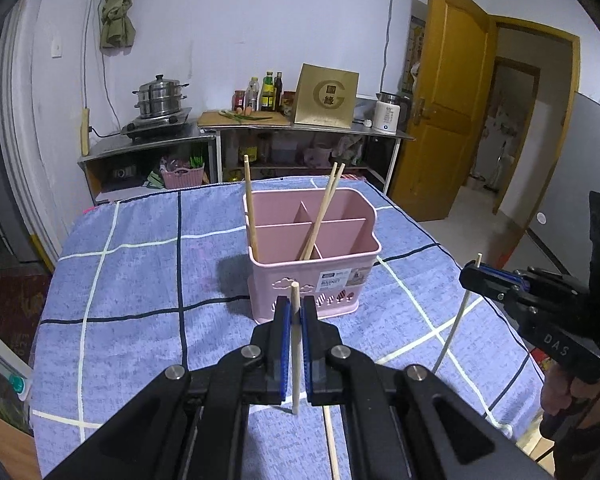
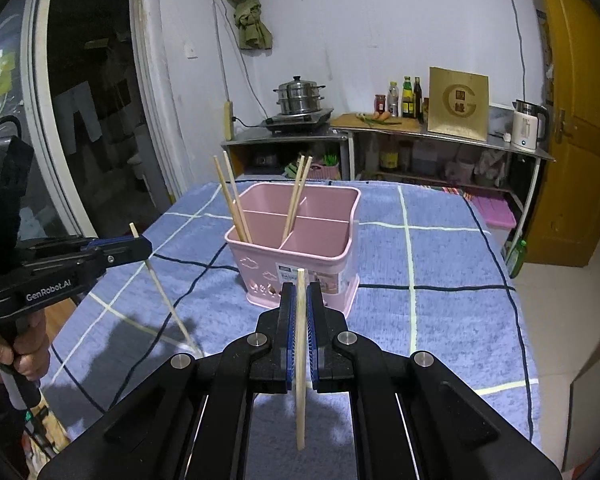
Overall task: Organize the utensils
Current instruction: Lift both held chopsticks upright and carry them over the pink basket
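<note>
A pink utensil holder (image 1: 312, 252) with divided compartments stands on the blue checked tablecloth (image 1: 140, 280); it also shows in the right wrist view (image 2: 296, 240). Several wooden chopsticks (image 1: 250, 204) lean in its compartments. My left gripper (image 1: 295, 304) is shut on an upright chopstick (image 1: 295, 360), just in front of the holder. My right gripper (image 2: 301, 292) is shut on another upright chopstick (image 2: 301, 380), also close in front of the holder. The right gripper appears in the left wrist view (image 1: 476, 276) at the table's right edge, and the left gripper in the right wrist view (image 2: 140, 246) at the left.
One more chopstick (image 1: 332, 444) lies on the cloth under my left gripper. Behind the table stand a steel counter (image 1: 244, 128) with a steamer pot (image 1: 160, 96), bottles, a gold box (image 1: 326, 96) and a kettle (image 1: 388, 114). A yellow door (image 1: 444, 120) is open at right.
</note>
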`<state>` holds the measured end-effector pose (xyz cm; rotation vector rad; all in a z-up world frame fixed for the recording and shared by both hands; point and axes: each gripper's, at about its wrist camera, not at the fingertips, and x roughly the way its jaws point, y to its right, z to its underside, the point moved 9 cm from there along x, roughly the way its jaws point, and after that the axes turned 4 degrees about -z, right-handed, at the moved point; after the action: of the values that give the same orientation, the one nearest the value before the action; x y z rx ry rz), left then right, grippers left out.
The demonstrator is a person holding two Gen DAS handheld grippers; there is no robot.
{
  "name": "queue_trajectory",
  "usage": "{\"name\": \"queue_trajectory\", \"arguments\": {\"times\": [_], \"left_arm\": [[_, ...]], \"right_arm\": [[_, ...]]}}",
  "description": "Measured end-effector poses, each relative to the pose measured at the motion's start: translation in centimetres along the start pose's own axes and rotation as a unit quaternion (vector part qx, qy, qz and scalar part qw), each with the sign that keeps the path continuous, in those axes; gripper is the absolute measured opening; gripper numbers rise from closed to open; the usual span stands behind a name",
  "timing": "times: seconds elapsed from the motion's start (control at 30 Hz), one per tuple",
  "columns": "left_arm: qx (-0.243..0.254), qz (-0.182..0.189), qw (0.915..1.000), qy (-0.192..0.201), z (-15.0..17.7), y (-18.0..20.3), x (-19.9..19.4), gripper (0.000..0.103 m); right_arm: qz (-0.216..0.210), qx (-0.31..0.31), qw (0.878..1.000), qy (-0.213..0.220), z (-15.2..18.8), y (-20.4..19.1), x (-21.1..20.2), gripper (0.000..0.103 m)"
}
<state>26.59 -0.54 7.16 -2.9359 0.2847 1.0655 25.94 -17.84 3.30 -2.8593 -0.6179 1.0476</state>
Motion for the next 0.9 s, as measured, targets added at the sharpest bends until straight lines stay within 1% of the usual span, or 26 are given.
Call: {"name": "queue_trajectory", "arguments": {"times": [0.3,0.47,0.67,0.77,0.9], "left_arm": [[0.008,0.001,1.0000,0.001,0.7,0.6,-1.2,0.005],[0.005,0.001,1.0000,0.005,0.5,0.6,-1.8,0.005],[0.008,0.000,0.9998,0.017,-1.2,0.6,-2.7,0.005],[0.012,0.001,0.9997,0.021,-2.6,0.7,-3.0,0.005],[0.014,0.002,0.9994,0.031,-4.6,0.7,-3.3,0.005]], "right_arm": [[-0.001,-0.009,1.000,0.005,0.8,-0.6,-1.6,0.005],[-0.003,-0.017,1.000,0.015,0.1,-0.9,-2.3,0.005],[-0.005,-0.026,0.999,0.036,-1.8,-1.6,-2.9,0.005],[-0.006,-0.035,0.998,0.047,-2.8,-2.2,-3.1,0.005],[-0.016,-0.042,0.997,0.066,-5.0,-2.9,-3.0,0.005]]}}
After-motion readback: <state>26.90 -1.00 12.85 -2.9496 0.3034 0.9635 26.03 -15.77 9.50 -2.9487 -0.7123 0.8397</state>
